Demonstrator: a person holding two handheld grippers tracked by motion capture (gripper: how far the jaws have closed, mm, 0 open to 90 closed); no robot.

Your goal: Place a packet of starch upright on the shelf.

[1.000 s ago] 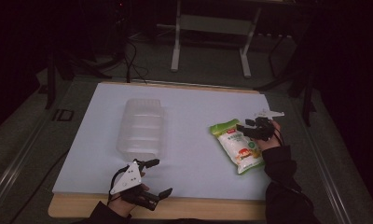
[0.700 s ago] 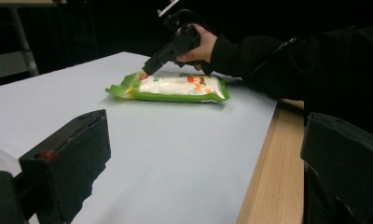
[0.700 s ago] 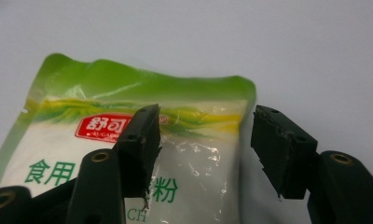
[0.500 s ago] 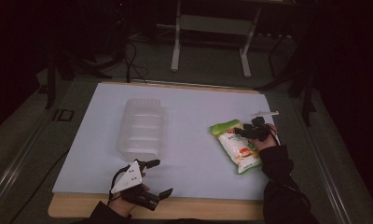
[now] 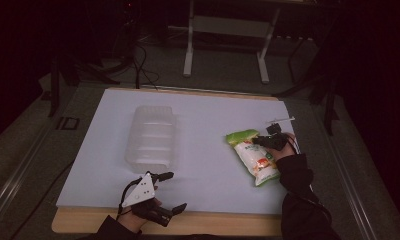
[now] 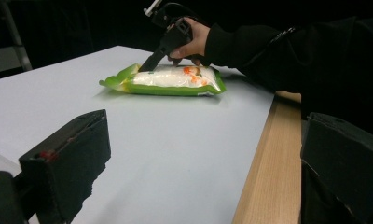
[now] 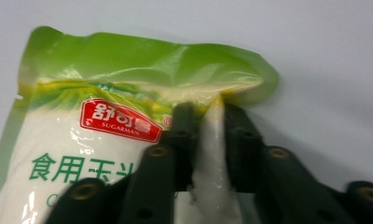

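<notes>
High view: the green and white plastic food pouch [image 5: 252, 160] lies on the white surface [image 5: 203, 125] directly under the right tool [image 5: 264, 142]. The left tool [image 5: 169, 191] rests well apart, jaws spread, holding nothing.

Left gripper view: the right tool's tip [image 6: 145, 65] presses the pouch's near end.

Right gripper view: the jaws pinch a raised fold of the pouch [image 7: 208, 140].

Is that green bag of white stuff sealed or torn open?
Sealed, apparently: the green bag has an unbroken top seam, lies flat and plump, and the right gripper pinches a fold in it.
</notes>
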